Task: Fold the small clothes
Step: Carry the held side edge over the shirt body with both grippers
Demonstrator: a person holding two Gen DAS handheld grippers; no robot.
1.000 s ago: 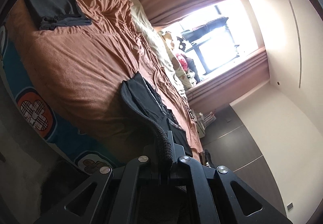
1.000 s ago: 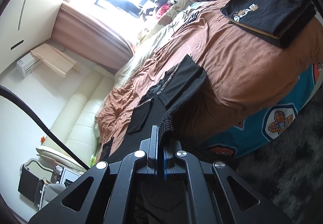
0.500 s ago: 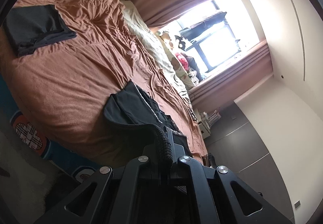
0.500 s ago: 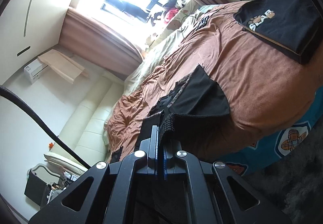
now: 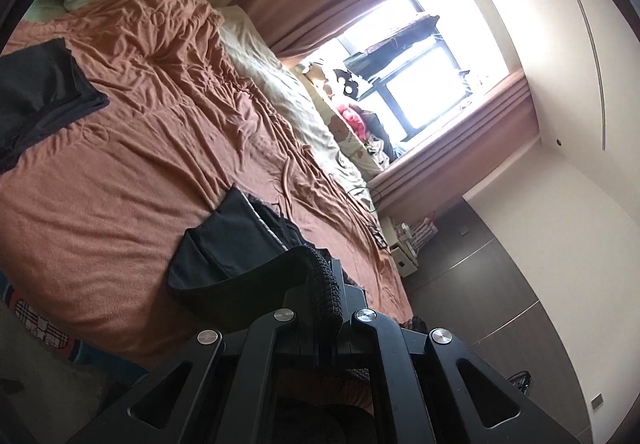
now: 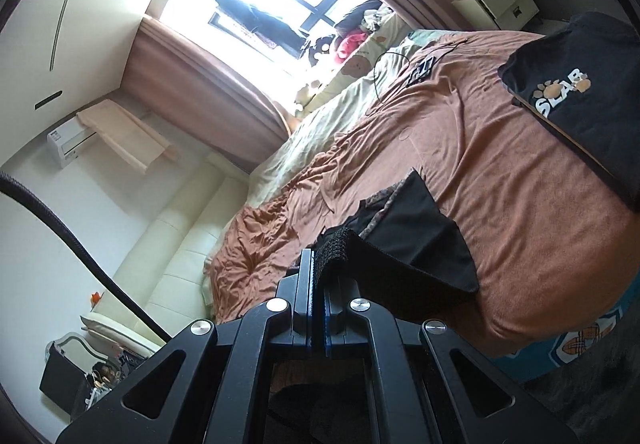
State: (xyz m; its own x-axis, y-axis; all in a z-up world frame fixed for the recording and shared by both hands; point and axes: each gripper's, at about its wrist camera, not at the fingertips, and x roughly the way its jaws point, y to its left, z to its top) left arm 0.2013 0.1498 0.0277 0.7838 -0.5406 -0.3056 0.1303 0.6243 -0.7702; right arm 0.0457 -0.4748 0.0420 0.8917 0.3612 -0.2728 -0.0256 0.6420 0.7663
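On the bed (image 5: 120,172), under its rust-brown cover, a stack of dark folded clothes (image 5: 36,92) lies at the far left of the left wrist view. Near the bed's front edge lies the small black garment (image 5: 236,244), partly doubled over, with a paler patterned trim along one edge and a coarse knitted band lifted off the cover. The left claw (image 5: 326,308) is closed tight on that band. In the right wrist view, the right claw (image 6: 318,284) pinches the band's other end. Further right rests a folded black shirt (image 6: 580,92) printed with white letters and paw marks.
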